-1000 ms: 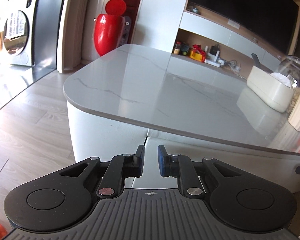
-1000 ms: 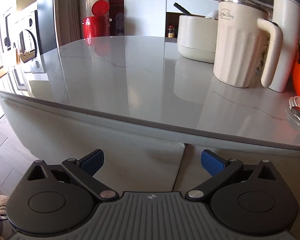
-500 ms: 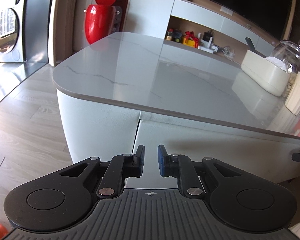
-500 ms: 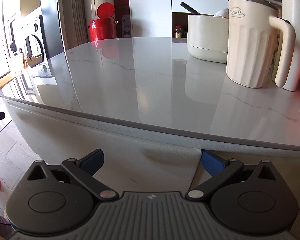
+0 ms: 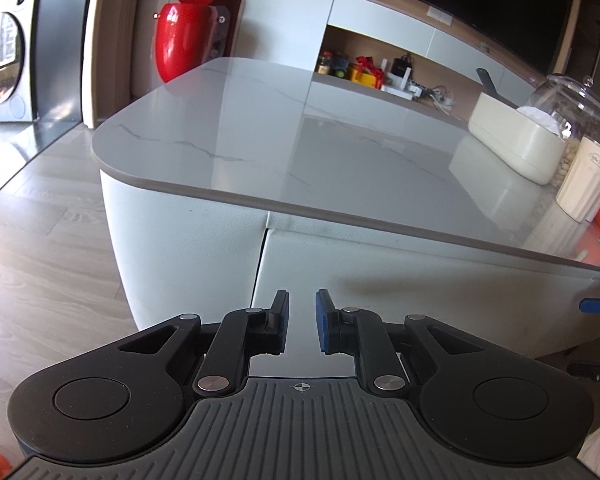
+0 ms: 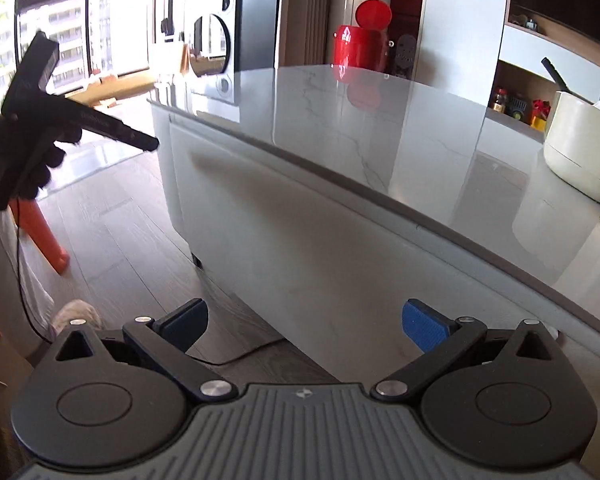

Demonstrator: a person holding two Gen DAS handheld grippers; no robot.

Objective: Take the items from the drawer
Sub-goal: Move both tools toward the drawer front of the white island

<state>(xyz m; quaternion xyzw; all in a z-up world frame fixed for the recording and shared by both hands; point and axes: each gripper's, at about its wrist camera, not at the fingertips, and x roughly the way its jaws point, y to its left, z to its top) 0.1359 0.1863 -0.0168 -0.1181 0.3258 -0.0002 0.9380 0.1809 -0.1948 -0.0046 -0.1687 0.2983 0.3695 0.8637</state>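
Note:
A white drawer front (image 5: 420, 280) sits closed under the grey marble countertop (image 5: 300, 140), with a vertical seam at its left end. Its contents are hidden. My left gripper (image 5: 302, 316) hovers in front of that seam with only a narrow gap between its pads and nothing in it. In the right wrist view the same drawer front (image 6: 300, 240) runs off to the left below the countertop (image 6: 420, 128). My right gripper (image 6: 304, 312) is wide open and empty, low beside the front. The left gripper (image 6: 80, 120), held by a gloved hand, shows at far left.
On the counter's right end stand a cream container (image 5: 516, 144), a glass jar (image 5: 568, 108) and a ribbed cream mug (image 5: 584, 180). A red bin (image 5: 180, 36) and a washing machine (image 6: 216, 44) stand behind. An orange chair leg (image 6: 44, 236) and a black cable (image 6: 236, 358) are on the wood floor.
The right wrist view has swung left and dropped back from the counter edge, now looking along the drawer front. The left gripper drew back slightly. Neither jaw opening changed.

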